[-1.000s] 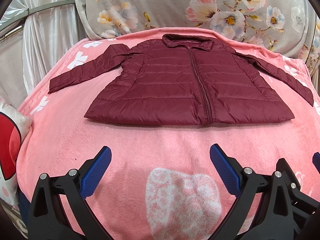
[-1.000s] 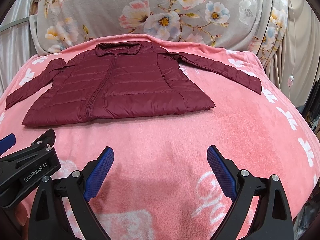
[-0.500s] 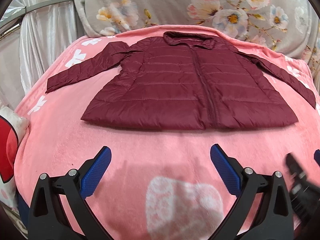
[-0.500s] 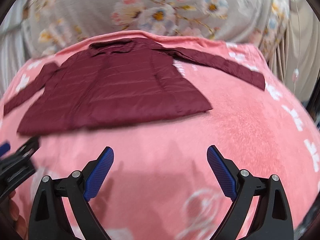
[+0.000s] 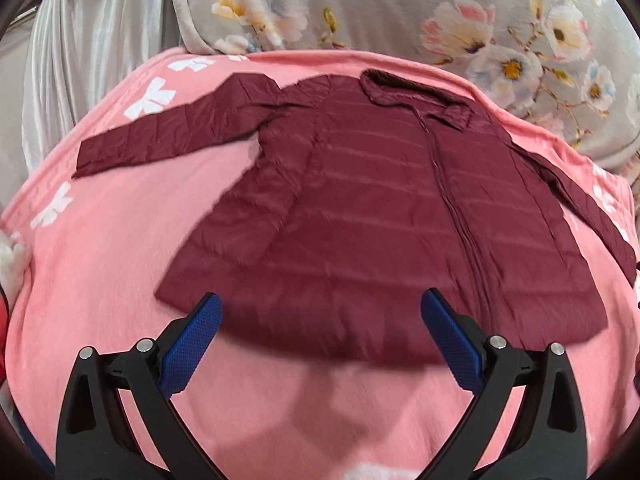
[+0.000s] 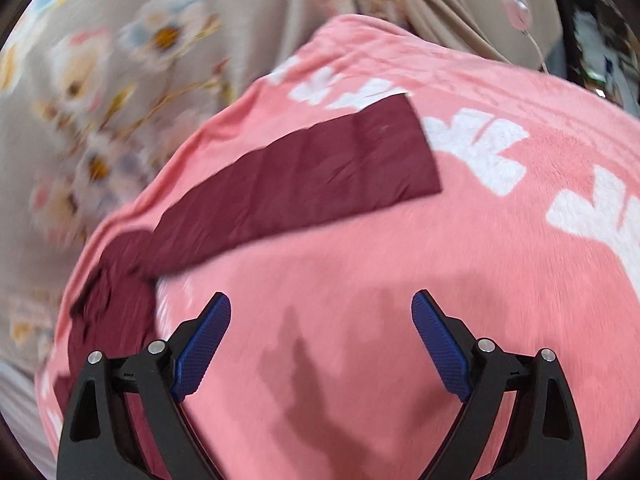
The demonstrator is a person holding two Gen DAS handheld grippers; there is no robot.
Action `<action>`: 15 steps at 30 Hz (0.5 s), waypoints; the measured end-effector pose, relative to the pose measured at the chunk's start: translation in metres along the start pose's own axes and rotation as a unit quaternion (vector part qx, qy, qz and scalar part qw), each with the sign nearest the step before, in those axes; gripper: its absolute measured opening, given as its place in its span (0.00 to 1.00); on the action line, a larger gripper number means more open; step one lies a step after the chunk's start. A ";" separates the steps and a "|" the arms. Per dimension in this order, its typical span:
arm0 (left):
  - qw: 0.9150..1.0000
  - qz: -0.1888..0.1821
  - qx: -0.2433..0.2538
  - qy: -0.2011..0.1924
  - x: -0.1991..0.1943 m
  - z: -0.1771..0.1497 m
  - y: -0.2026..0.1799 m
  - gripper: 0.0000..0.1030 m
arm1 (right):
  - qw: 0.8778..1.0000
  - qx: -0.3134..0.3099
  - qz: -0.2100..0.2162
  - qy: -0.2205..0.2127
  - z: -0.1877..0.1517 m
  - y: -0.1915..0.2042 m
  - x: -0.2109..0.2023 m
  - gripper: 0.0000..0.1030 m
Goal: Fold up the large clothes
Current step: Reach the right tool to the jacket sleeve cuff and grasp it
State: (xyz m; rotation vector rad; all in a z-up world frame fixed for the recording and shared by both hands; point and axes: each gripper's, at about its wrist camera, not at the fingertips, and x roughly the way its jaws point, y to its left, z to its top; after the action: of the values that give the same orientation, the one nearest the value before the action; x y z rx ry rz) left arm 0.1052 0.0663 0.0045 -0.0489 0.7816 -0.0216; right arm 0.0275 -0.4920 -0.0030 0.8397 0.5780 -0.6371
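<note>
A maroon puffer jacket [image 5: 380, 208] lies flat and zipped on the pink blanket [image 5: 100, 280], collar away from me, both sleeves spread out. My left gripper [image 5: 320, 324] is open and empty, hovering just above the jacket's near hem. In the right wrist view the jacket's right sleeve [image 6: 304, 176] lies stretched across the blanket, cuff to the right. My right gripper [image 6: 322, 332] is open and empty above bare blanket, a little short of that sleeve.
The pink blanket [image 6: 500, 260] with white bow prints covers the bed. A grey floral cover [image 5: 440, 12] rises behind the jacket. A white curtain [image 5: 80, 60] hangs at the left. A cord with a switch [image 6: 516, 4] hangs past the bed's right edge.
My left gripper has moved forward to the jacket's hem. My right gripper has swung right and forward, from facing the whole jacket to facing the right sleeve. Both stay open.
</note>
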 end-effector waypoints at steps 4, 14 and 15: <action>1.000 0.003 -0.013 -0.020 0.011 0.018 0.013 0.94 | 0.998 0.066 -0.005 -0.004 0.028 -0.025 0.028 0.78; 1.000 0.006 -0.031 -0.001 0.037 0.038 0.028 0.94 | 0.997 0.059 0.031 -0.039 0.062 0.020 0.038 0.07; 1.000 0.007 -0.030 0.000 0.038 0.038 0.029 0.94 | 0.997 0.024 0.042 -0.056 0.064 0.047 0.028 0.06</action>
State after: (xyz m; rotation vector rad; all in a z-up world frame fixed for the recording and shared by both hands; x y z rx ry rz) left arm 0.1586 0.0949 0.0034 -0.1002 0.7819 0.0142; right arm 0.0936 -0.5282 0.0356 0.8637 0.4249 -0.6182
